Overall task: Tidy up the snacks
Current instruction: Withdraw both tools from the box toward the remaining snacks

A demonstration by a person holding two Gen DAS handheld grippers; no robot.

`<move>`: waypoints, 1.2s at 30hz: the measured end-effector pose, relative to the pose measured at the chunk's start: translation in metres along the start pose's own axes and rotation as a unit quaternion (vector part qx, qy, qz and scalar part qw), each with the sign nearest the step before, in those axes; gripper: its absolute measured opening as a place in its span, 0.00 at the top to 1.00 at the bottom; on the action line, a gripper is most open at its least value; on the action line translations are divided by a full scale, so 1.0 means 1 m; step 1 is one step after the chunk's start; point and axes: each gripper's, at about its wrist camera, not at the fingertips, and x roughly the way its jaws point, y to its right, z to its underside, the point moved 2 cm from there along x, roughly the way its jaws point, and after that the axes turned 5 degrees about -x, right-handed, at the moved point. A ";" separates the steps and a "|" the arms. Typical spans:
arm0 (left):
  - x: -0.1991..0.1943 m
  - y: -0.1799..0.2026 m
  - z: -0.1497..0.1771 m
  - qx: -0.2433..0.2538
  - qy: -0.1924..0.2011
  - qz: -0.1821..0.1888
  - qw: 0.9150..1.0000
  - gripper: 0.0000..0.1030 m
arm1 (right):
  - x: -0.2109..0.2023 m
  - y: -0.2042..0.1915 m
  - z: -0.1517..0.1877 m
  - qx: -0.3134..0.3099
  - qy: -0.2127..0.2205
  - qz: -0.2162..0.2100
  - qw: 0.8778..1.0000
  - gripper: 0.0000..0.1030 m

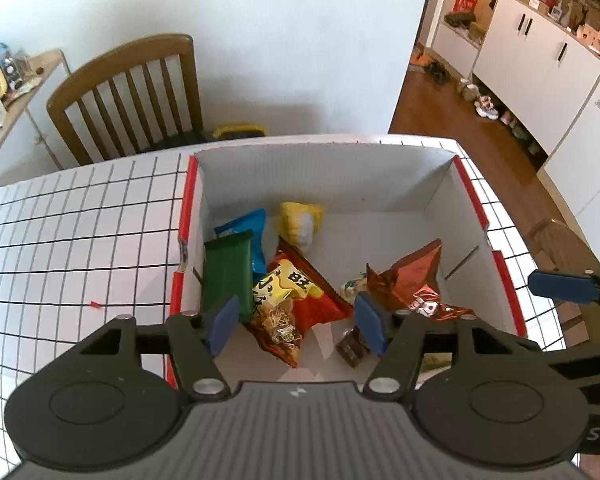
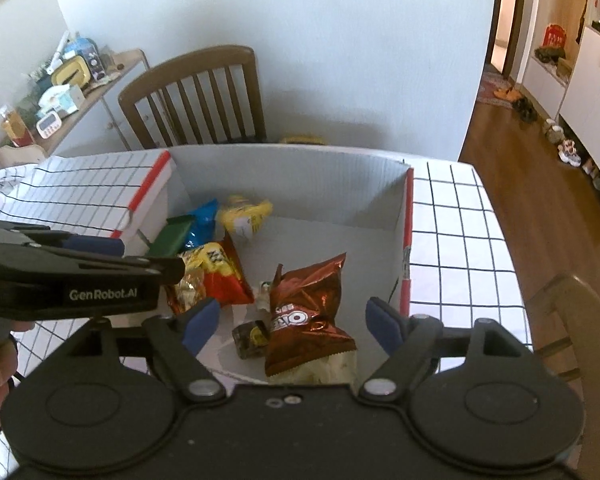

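A white cardboard box (image 1: 380,176) with red edges holds several snacks: a green packet (image 1: 226,276), a blue bag (image 1: 244,232), a yellow bag (image 1: 300,220), a red-and-yellow bag (image 1: 296,296), a brown Oreo bag (image 1: 416,284) and a small dark bar (image 1: 350,350). My left gripper (image 1: 296,322) is open and empty above the box's near side. My right gripper (image 2: 294,322) is open and empty above the Oreo bag (image 2: 308,308). The box (image 2: 300,176) and the other snacks also show there. The left gripper (image 2: 100,264) shows at that view's left.
The box stands on a table with a white black-grid cloth (image 1: 80,232). A wooden chair (image 1: 136,96) stands behind the table by the wall. A cluttered sideboard (image 2: 68,80) is at the far left. White cabinets (image 1: 540,64) stand across the wooden floor at right.
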 end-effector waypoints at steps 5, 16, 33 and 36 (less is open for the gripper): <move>-0.025 0.008 0.013 -0.002 0.014 -0.001 1.000 0.38 | -0.026 0.002 0.009 -0.002 0.021 -0.010 1.000 0.15; -0.078 0.024 0.047 -0.011 0.043 0.000 0.999 0.37 | -0.076 0.000 0.034 -0.011 0.057 -0.030 0.998 0.12; -0.134 0.023 0.134 -0.015 0.056 -0.002 0.998 0.20 | -0.130 -0.014 0.097 -0.036 0.078 -0.089 0.992 0.01; -0.134 0.016 0.150 -0.023 0.048 -0.003 0.999 0.20 | -0.130 -0.019 0.111 -0.040 0.073 -0.097 0.992 0.01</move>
